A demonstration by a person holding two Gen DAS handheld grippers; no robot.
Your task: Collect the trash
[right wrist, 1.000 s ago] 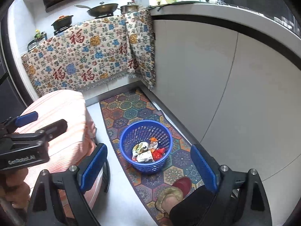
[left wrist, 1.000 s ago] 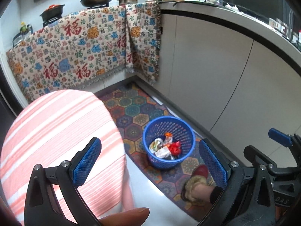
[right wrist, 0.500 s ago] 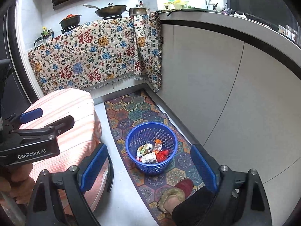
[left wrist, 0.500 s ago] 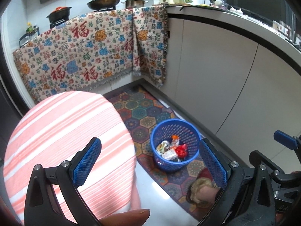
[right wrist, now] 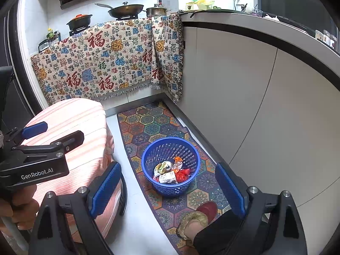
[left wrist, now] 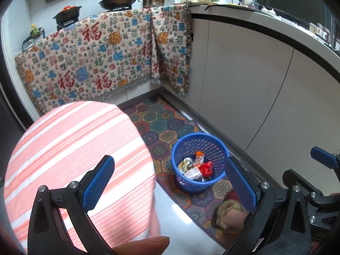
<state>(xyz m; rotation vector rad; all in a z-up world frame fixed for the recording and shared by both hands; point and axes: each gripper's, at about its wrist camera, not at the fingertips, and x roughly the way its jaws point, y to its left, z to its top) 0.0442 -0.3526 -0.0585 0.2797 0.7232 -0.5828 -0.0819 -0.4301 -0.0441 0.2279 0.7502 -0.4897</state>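
A blue plastic basket [left wrist: 199, 148] stands on the patterned floor mat and holds several wrappers [left wrist: 196, 167], among them a red one and a crushed can. It also shows in the right wrist view [right wrist: 171, 146] with the wrappers [right wrist: 171, 171] inside. My left gripper [left wrist: 170, 182] is open and empty, held high above the floor beside the striped table. My right gripper [right wrist: 167, 189] is open and empty, above and in front of the basket. The left gripper's body [right wrist: 36, 155] shows at the left of the right wrist view.
A round table under a pink striped cloth [left wrist: 74, 148] is at the left. White cabinet fronts [right wrist: 255, 106] run along the right. A printed cloth [right wrist: 106, 63] hangs over the stove counter. The person's red slipper [right wrist: 204, 210] rests on the mat [right wrist: 148, 125].
Both grippers have drawn up and back from the basket, which now sits lower and smaller in both views. Both stay open and empty.
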